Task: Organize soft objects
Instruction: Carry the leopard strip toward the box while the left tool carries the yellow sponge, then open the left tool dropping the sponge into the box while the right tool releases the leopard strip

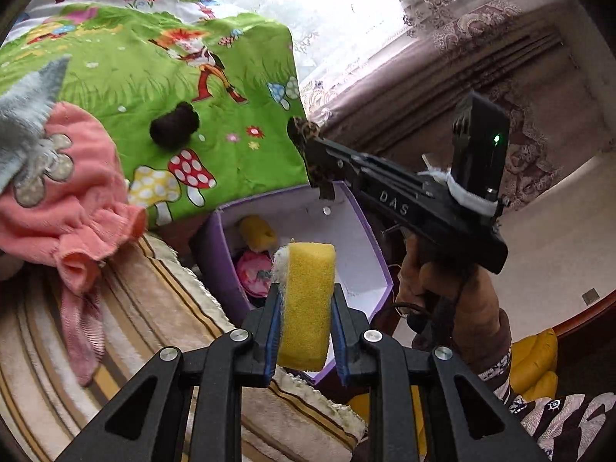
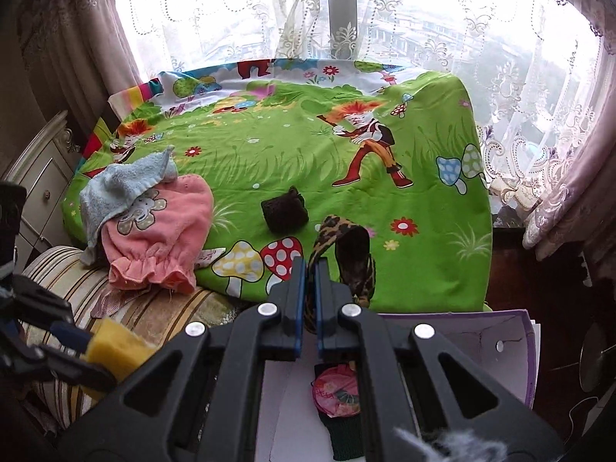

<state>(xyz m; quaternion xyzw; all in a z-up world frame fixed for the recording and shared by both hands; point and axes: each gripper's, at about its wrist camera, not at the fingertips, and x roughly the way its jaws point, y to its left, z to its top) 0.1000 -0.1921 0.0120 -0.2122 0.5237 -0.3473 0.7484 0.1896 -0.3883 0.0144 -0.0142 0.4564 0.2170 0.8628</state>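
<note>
My left gripper [image 1: 307, 294] is shut on a yellow sponge [image 1: 306, 304], held upright just above the near edge of a purple box [image 1: 364, 231] with a white inside. In the box lie a yellow soft piece [image 1: 257, 233] and a pink round item [image 1: 252, 273]. My right gripper [image 2: 312, 269] is shut on a leopard-print band [image 2: 340, 231], which loops up beyond the fingers over the bed's edge, with the purple box [image 2: 527, 350] below it. A black knitted roll [image 2: 285, 208] lies on the green cartoon sheet [image 2: 423, 261]. The left gripper [image 2: 90, 346] with the sponge [image 2: 115, 350] shows at the lower left.
A pink towel [image 2: 161, 231] with a pale blue towel [image 2: 123, 188] over it lies at the sheet's left edge, hanging onto a striped blanket [image 1: 161, 308]. Lace curtains [image 2: 442, 38] and a window stand behind the bed. A white cabinet [image 2: 38, 177] is at the left.
</note>
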